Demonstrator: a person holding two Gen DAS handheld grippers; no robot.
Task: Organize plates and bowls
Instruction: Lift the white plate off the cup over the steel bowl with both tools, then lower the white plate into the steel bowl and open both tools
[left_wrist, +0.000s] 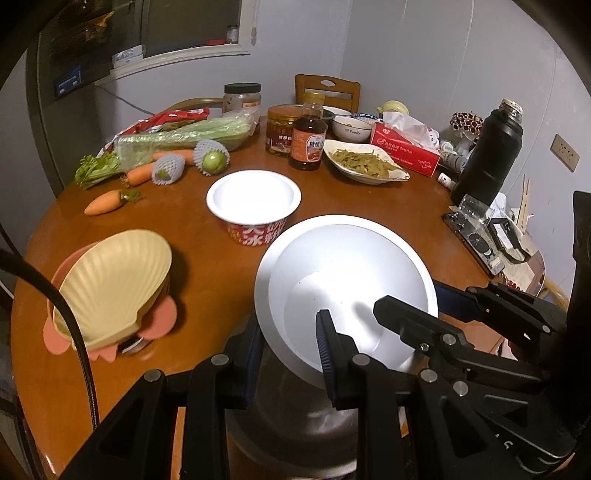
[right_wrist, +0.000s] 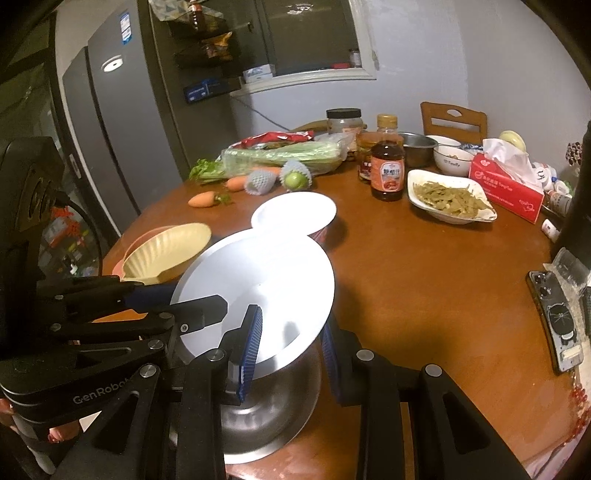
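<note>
A white plate (left_wrist: 351, 273) is held tilted above a steel bowl (left_wrist: 295, 435) near the table's front edge. My left gripper (left_wrist: 291, 350) straddles its near rim, one blue pad inside, one outside. My right gripper (right_wrist: 291, 350) straddles the plate (right_wrist: 266, 280) over the steel bowl (right_wrist: 273, 406) from the other side; it shows in the left wrist view (left_wrist: 417, 306). A white paper bowl (left_wrist: 255, 199) with red print stands beyond. A cream shell-shaped dish (left_wrist: 114, 284) rests on a pink dish (left_wrist: 55, 336) at left.
Round wooden table (left_wrist: 369, 199) holds carrots (left_wrist: 105, 201), celery (left_wrist: 177, 142), sauce bottle (left_wrist: 308, 138), jars, a dish of greens (left_wrist: 365, 160), tissue box (left_wrist: 404, 147), black flask (left_wrist: 491, 155) and a phone (right_wrist: 557, 321). A fridge (right_wrist: 122, 110) stands left.
</note>
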